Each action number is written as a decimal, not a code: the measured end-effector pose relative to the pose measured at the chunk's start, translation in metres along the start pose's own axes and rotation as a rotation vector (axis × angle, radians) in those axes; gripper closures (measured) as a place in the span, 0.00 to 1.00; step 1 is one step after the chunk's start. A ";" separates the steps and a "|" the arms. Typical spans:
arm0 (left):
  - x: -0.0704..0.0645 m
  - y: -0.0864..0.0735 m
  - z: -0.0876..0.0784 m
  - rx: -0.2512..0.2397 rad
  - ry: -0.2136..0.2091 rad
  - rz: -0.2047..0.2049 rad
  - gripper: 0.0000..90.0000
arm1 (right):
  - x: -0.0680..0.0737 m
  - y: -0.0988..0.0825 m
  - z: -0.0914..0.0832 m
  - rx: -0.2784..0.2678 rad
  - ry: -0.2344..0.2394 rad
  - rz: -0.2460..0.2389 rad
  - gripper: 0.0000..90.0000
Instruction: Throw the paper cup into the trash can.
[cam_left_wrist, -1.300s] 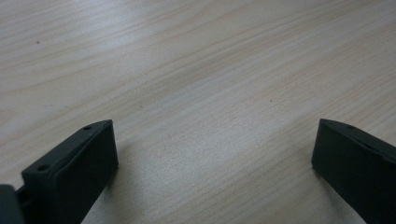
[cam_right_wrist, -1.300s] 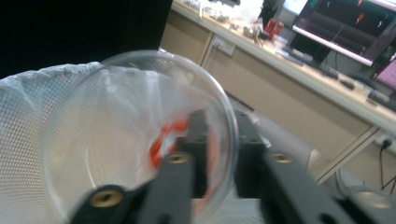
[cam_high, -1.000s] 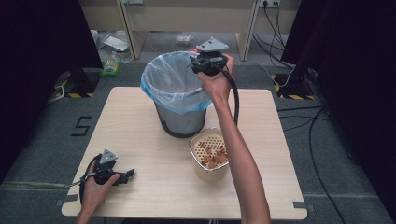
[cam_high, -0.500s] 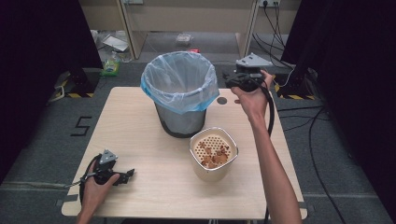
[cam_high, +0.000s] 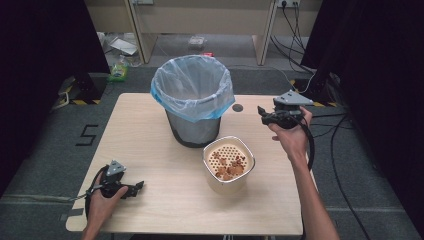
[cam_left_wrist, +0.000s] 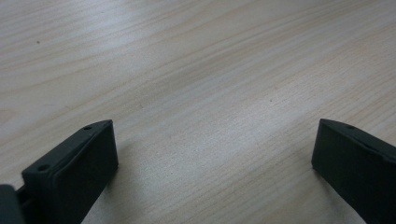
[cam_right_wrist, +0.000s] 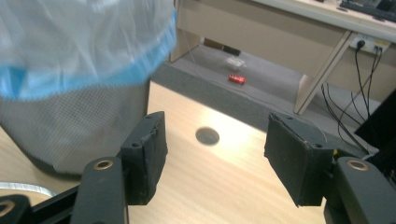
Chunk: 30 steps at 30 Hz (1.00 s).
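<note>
Bin lined and ready, right gripper heading back for more scraps

Bin (cam_high: 194, 102) first, as the largest thing here: a dark mesh waste bin with a pale blue liner folded over its rim, standing toward the far middle of the wooden table (cam_high: 150, 150). Seen close in the right gripper view (cam_right_wrist: 70, 74), the plastic hangs loosely over the mesh wall.

Just near of it, slightly right, sits the strainer bowl (cam_high: 229, 162), a cream tub with a perforated insert and a small heap of brown scraps lying on the right of the holes.

Right gripper (cam_high: 264, 116) hangs over the right side of the table, beside the bin, nothing between its jaws, which have just been opening and stand well apart. My judgement is that it is on its way back to the bowl for another pinch. To do that well, it should come down over the heap from above, jaws wide enough to straddle a clump, and close gently so the scraps are not pushed through the holes or flicked over the rim.

Left gripper (cam_high: 134, 188) rests at the near left corner, jaws apart over bare wood (cam_left_wrist: 210, 121), holding nothing
</note>
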<state>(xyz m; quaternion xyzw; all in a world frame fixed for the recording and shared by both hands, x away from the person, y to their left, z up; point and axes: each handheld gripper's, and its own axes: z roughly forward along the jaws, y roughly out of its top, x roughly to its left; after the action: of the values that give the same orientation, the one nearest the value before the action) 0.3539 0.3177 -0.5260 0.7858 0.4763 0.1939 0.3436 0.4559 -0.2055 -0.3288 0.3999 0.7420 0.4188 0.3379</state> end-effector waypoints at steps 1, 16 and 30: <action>0.000 0.000 0.000 0.000 0.000 0.000 0.00 | 0.000 -0.005 -0.001 0.004 0.000 0.003 0.43; 0.000 0.000 0.000 0.000 0.000 -0.001 0.00 | 0.005 -0.078 -0.008 0.078 0.001 0.041 0.41; 0.000 0.000 0.000 -0.001 0.000 -0.002 0.00 | 0.024 -0.144 -0.005 0.192 0.008 0.070 0.40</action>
<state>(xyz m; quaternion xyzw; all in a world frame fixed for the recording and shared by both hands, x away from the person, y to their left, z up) 0.3536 0.3177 -0.5260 0.7852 0.4769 0.1938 0.3441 0.3965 -0.2336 -0.4595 0.4544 0.7657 0.3590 0.2800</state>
